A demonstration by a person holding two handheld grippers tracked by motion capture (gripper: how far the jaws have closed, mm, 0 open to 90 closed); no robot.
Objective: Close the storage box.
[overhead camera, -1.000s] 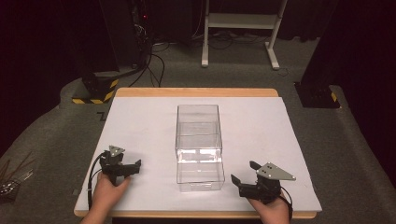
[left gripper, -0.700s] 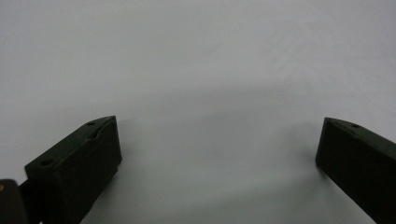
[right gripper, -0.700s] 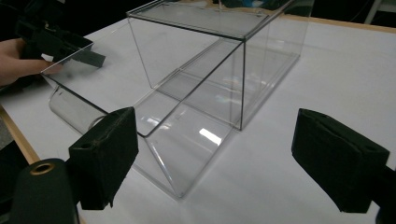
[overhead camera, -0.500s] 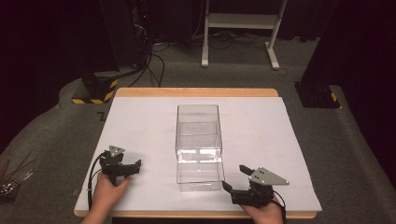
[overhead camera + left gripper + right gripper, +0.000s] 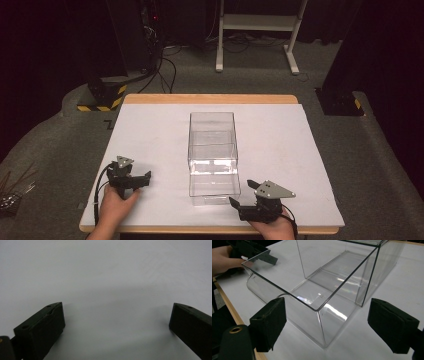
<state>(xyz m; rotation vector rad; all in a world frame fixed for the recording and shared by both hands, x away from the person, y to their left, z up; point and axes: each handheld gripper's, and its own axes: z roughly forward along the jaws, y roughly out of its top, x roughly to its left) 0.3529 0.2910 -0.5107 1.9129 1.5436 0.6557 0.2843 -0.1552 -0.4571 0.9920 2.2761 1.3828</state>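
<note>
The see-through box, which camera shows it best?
The right gripper view: the box is close, so you can see its near corner, clear walls and open, empty inside. The high view shows the whole box from above, small, on the table. The left gripper view looks at bare white table.

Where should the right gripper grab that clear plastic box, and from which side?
Probably the near right corner wall of the clear plastic box, from the near right. The right gripper already faces that corner with open jaws, and the open top leaves the thin rim free to pinch.
</note>
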